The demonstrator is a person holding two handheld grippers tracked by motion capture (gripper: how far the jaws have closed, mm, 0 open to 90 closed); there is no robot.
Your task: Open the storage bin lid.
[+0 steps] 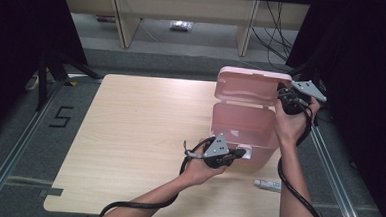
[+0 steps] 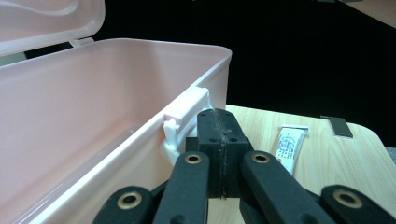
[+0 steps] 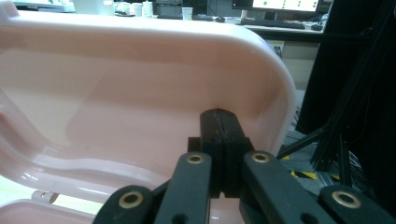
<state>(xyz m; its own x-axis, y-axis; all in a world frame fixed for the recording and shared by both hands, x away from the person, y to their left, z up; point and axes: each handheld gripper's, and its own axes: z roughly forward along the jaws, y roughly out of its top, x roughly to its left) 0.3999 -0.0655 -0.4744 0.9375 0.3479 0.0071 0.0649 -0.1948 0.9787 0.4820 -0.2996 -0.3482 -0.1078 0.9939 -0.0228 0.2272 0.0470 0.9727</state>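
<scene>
A pink see-through box [image 1: 242, 128] stands on the right part of the wooden table [image 1: 129, 135] with its hinged lid [image 1: 250, 85] raised. My left gripper [image 1: 239, 153] is at the box's front wall, jaws shut with nothing between them. In the left gripper view its tips [image 2: 219, 122] lie right beside the white latch [image 2: 186, 117] on the box rim [image 2: 140, 126]. My right gripper [image 1: 282, 96] is up at the lid's right edge, also shut and empty. In the right gripper view its tips [image 3: 220, 122] sit against the lid's inner face [image 3: 140, 84]; contact is unclear.
A small white tube [image 1: 268, 184] lies on the table near the front right corner, also seen as the tube [image 2: 292, 148] past the left jaws. Black stands and cables flank the table. Shelving and a floor strip lie beyond the far edge.
</scene>
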